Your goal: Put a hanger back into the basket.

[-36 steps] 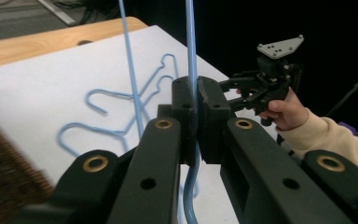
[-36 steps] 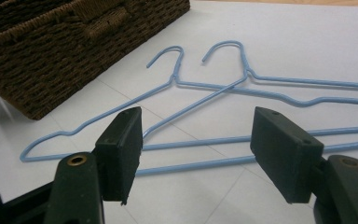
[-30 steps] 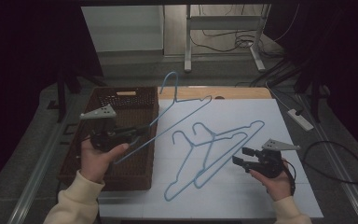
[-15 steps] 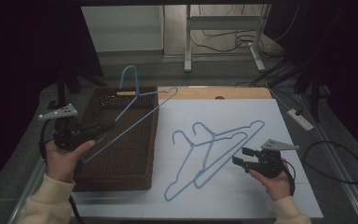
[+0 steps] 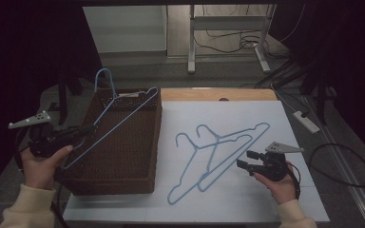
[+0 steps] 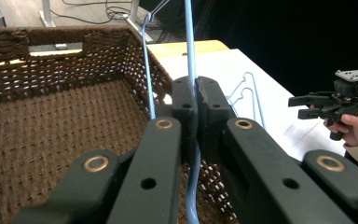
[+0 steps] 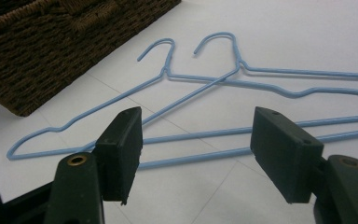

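Wicker basket (image 5: pixel 123 156) beneath blue hanger (image 5: pixel 116 118) in left tool (image 5: pixel 83 130).

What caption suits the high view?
Left gripper holds a blue wire hanger over the brown wicker basket.

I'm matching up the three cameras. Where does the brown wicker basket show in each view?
High view: the wicker basket sits left of centre, beside the white sheet.
Left gripper view: it spreads across the left half, behind the jaws.
Right gripper view: its corner is at top left.
Shared landmark: the two blue hangers lying on the sheet.
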`<state>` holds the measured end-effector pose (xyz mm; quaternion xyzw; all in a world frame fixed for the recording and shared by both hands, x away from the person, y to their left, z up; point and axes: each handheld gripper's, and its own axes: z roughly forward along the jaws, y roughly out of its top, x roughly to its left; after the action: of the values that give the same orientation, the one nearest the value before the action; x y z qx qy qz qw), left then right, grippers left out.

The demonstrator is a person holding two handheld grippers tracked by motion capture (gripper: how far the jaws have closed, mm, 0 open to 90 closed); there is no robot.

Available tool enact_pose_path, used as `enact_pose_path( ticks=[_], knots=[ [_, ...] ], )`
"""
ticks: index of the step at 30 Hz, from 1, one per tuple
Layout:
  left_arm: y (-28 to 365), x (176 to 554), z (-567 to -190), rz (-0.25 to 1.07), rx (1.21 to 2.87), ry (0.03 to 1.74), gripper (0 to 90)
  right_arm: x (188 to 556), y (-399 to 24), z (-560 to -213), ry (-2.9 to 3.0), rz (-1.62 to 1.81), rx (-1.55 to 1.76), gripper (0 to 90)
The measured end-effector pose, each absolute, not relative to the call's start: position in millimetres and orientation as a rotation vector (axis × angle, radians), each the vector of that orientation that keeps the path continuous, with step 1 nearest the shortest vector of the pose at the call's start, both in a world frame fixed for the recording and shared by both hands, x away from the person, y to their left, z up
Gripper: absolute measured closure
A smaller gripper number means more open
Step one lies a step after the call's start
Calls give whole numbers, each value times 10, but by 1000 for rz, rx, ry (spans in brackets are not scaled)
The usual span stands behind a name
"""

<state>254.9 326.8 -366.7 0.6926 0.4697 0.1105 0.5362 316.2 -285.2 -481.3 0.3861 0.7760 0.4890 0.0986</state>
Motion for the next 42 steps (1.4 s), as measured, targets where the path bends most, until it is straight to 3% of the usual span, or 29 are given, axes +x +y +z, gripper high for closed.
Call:
enact_pose_path(
  ticks=[32, 38, 42],
  knots=[
    [3138, 3107, -4258, 165, 1790, 1207, 864, 3173, -2832, -4845, 2322, 1408, 1133, 345],
    [3167, 3144, -4302, 193, 1829, 1246, 864, 3172, -2839, -4847, 2325, 1404, 1138, 344],
    [3186, 3161, -4359, 260, 1954, 1345, 863, 3175, -2837, -4851, 2330, 1401, 1137, 343]
  ],
)
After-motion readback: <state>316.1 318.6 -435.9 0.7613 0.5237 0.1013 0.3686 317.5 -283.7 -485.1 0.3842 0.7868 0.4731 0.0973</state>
